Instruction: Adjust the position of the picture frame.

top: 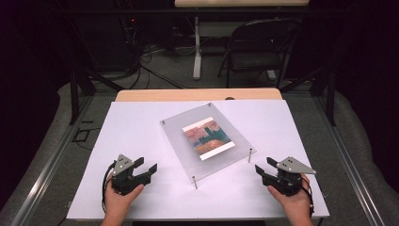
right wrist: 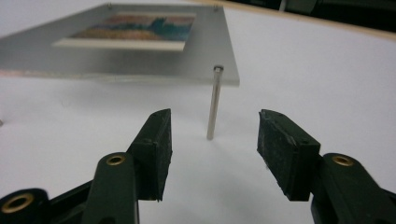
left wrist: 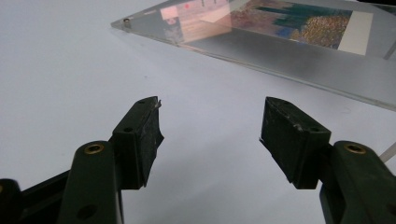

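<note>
In the high view, a clear acrylic frame [top: 207, 141] sits near the middle of the white bench [top: 141, 122], turned at an angle to the bench edges. A colourful print [top: 207, 136] with a white border lies under its clear plate. The frame's near edge is propped on two thin metal legs; one leg [top: 195, 182] stands at the near corner and the other leg [top: 250, 155] at the right corner. The left gripper [top: 148, 165] is held low at the near left of the bench, well apart from the frame, its fingers spread with nothing between them. The right gripper [top: 261, 167] is at the near right, near the right-corner leg but not touching it, fingers likewise apart and empty. Both forearms are cut off by the bottom edge. Beyond the bench, a folding chair [top: 256, 47] and floor cables sit in deep shadow and are hard to make out.

In the left gripper view, the black fingers [left wrist: 140, 140] stand wide with only bare bench between them. The frame [left wrist: 289, 56] crosses the top right, its far parts cut off by the picture's edge; reflections on the plate blur part of the print.

In the right gripper view, the fingers [right wrist: 287, 149] are released. A metal leg [right wrist: 215, 102] stands upright just beyond the gap between them, clear of both pads. The frame [right wrist: 140, 51] slopes away above it, its left end cut off and the print [right wrist: 135, 28] seen nearly edge-on, so its picture is hard to read.
</note>
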{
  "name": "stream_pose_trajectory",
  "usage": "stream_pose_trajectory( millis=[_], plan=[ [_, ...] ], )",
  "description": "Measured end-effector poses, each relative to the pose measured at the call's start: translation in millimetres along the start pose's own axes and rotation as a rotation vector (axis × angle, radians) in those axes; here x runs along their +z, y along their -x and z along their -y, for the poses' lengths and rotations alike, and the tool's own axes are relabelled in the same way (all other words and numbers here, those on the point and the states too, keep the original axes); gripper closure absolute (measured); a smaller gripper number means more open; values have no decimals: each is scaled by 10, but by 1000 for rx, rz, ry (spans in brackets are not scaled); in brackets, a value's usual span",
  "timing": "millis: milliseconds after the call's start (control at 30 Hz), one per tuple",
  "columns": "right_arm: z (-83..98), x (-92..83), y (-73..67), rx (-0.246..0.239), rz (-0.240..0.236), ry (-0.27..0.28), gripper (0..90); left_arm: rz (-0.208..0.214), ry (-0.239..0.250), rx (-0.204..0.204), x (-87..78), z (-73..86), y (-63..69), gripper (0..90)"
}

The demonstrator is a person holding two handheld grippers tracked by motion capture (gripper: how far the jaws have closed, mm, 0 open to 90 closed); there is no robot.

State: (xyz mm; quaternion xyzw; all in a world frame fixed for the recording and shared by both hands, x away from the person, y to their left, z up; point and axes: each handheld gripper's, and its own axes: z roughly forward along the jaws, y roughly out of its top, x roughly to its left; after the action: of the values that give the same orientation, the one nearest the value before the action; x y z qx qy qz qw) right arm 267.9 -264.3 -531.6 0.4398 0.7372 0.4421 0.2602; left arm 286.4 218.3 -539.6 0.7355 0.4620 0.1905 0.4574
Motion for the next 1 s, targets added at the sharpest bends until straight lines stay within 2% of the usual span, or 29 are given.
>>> stream_pose_trajectory(
  millis=[100,133,200,300,400,500,600,800,833,1000],
  plan=[
    [13,16,22,2,12,-40,427,9,-9,5,13,15,21,374],
    [13,16,22,2,12,-40,427,9,-9,5,13,15,21,374],
    [31,28,66,52,-26,-36,467,17,-4,1,3,17,39,374],
    [48,31,108,65,-26,-55,478,33,-14,3,10,20,63,373],
    [51,23,133,75,-18,-50,480,45,-28,4,36,22,91,369],
    [56,21,159,72,-11,-46,480,57,-27,8,48,21,123,368],
    [64,34,162,65,-8,-60,480,90,-27,10,48,21,168,366],
    [62,66,128,28,-22,-66,479,136,-48,37,63,25,349,362],
    [61,73,121,38,-32,-67,481,140,-56,50,65,25,377,366],
    [60,85,124,47,-46,-74,488,173,-72,63,75,51,495,378]
  ],
)
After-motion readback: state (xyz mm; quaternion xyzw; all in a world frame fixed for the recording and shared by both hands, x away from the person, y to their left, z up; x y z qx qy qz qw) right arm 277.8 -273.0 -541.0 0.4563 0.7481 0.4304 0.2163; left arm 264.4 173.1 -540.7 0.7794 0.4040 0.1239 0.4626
